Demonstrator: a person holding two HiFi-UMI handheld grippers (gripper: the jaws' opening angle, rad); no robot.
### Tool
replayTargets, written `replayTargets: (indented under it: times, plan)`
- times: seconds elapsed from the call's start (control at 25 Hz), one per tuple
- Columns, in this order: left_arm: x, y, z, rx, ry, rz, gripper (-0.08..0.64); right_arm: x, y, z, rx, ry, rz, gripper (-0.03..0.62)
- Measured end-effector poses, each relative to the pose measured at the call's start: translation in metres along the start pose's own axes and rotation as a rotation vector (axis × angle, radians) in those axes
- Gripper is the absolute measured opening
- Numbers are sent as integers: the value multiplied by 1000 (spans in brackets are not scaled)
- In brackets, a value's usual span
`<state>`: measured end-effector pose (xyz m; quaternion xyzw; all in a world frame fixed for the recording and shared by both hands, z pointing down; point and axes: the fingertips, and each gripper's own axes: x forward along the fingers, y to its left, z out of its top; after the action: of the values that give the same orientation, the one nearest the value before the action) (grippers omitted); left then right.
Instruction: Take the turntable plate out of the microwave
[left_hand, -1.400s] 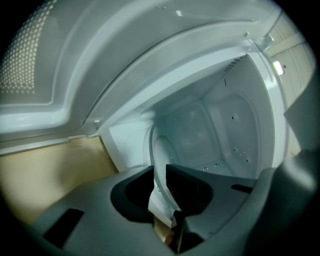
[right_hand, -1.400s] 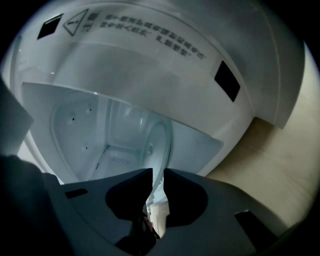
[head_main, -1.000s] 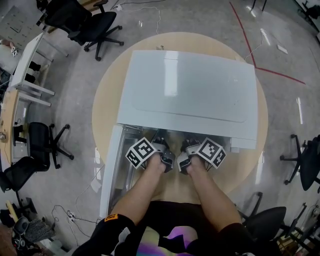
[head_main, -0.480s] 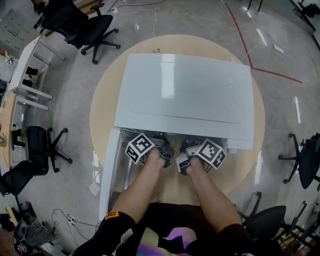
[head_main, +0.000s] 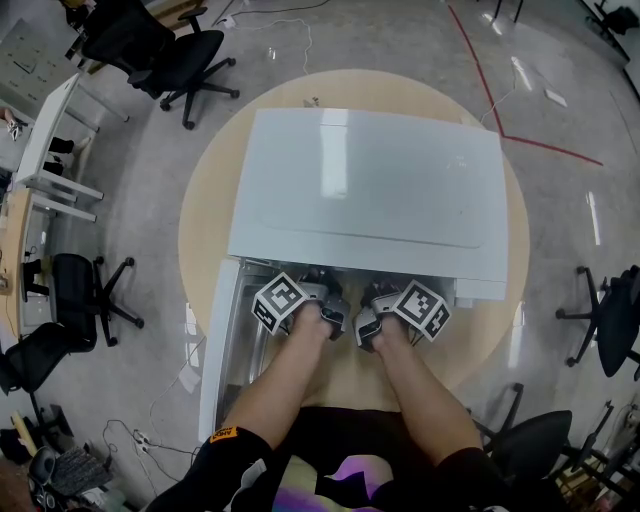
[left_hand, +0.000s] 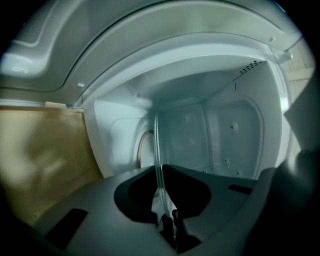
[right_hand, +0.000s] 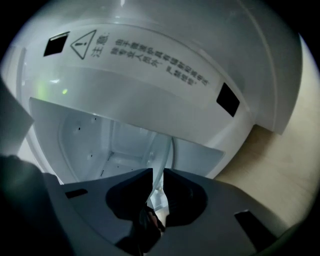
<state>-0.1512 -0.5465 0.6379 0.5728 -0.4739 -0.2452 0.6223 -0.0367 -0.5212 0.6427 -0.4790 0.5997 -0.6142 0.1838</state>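
Observation:
The white microwave stands on a round wooden table, its door swung open at the left. Both grippers reach into its mouth side by side. The glass turntable plate shows edge-on in the left gripper view, running between the jaws of my left gripper, which have just been closing and now pinch its rim. In the right gripper view the plate also passes between the jaws of my right gripper, shut on its rim. From the head view the left gripper and right gripper show, and the plate is hidden.
The wooden table shows round the microwave, with little room at its front edge. The oven's ceiling and side walls close in on both grippers. Office chairs and a desk stand on the floor further off.
The left gripper's marker cube has rolled slightly and shifted a little. Both hands stay at the microwave's mouth, and the right gripper looks unmoved.

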Motion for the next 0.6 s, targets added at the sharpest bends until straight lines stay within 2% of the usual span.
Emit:
replayTargets:
  times: [0.4,0.6]
  plan:
    - [-2,-9,-6,-20,32,0,74,13,4,0,59,-13,72,75]
    - [-7,-11,-9,-22,57,-12,74,23,8,0,56,-23,109,75]
